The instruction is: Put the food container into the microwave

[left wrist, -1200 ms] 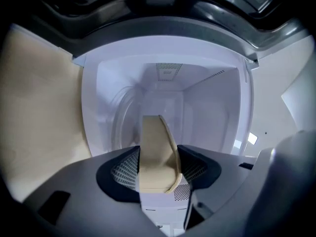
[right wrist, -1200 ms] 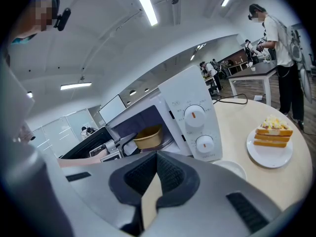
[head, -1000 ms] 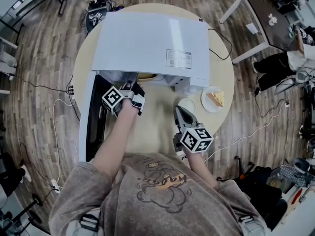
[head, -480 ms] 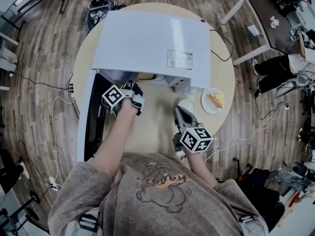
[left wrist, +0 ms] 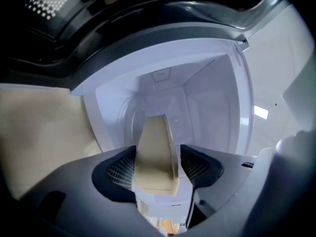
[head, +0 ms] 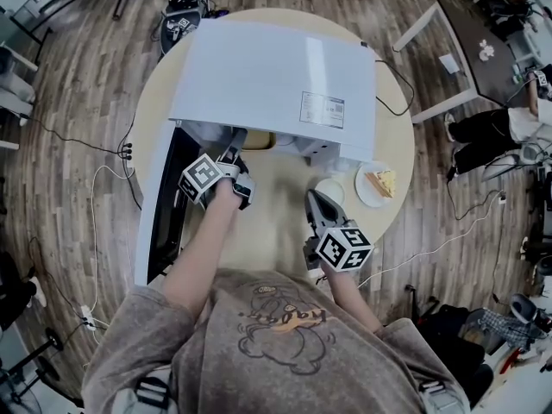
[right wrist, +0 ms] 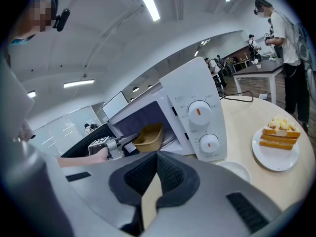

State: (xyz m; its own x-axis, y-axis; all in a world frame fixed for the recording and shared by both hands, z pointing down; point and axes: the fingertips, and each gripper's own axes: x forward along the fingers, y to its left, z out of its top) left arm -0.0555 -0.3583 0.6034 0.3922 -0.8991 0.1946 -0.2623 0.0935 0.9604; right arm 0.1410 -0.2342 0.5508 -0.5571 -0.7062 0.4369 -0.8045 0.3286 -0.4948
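Observation:
The white microwave (head: 276, 76) stands on the round table with its door (head: 159, 205) swung open to the left. The tan food container (head: 259, 139) is inside the cavity mouth. My left gripper (head: 235, 142) reaches into the cavity. In the left gripper view the container wall (left wrist: 155, 142) stands between the jaws of the left gripper (left wrist: 159, 167). Those jaws have just been opening, and a slim gap shows beside the right pad. From the right gripper view I see the container (right wrist: 148, 137) in the microwave (right wrist: 197, 112). My right gripper (head: 316, 198) hovers over the table, shut and empty.
A white plate with a slice of cake (head: 377, 179) lies right of the microwave, and a small white dish (head: 328, 188) sits just ahead of my right gripper. A cable (head: 392, 84) runs off the table's far right. People stand at desks in the background.
The left gripper has rolled slightly at the microwave mouth. The right gripper has stayed where it was.

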